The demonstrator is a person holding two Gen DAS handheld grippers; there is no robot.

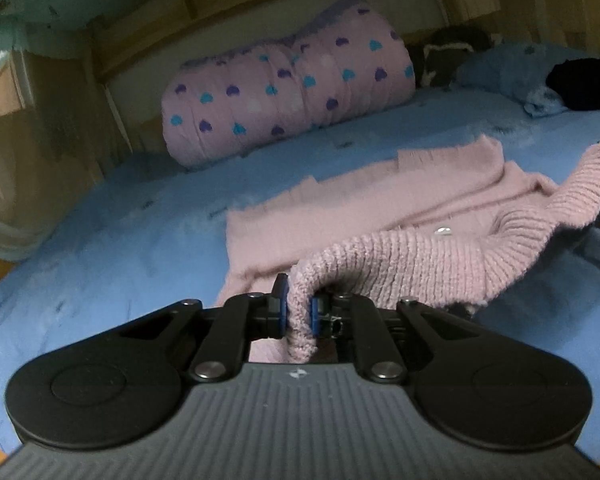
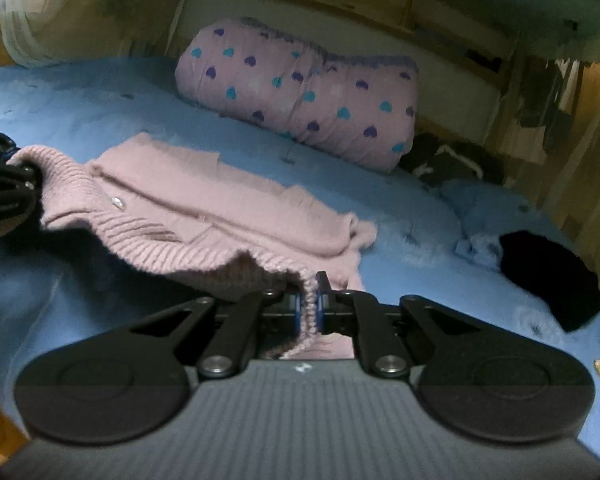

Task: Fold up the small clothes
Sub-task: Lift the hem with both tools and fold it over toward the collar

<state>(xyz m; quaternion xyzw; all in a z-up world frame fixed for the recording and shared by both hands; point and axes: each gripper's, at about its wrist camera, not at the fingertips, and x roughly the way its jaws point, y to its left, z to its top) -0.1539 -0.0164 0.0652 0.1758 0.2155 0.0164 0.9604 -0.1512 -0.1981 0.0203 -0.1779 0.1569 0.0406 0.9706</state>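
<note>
left claw pinching pink cardigan hem | right claw pinching hem | both tilted slightly down

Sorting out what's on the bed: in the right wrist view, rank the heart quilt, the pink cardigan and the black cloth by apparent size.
1-2. Quilt and cardigan: they cover similar areas, and the cardigan lies nearer the camera, so I won't rank them.
3. Black cloth: clearly smallest.
</note>
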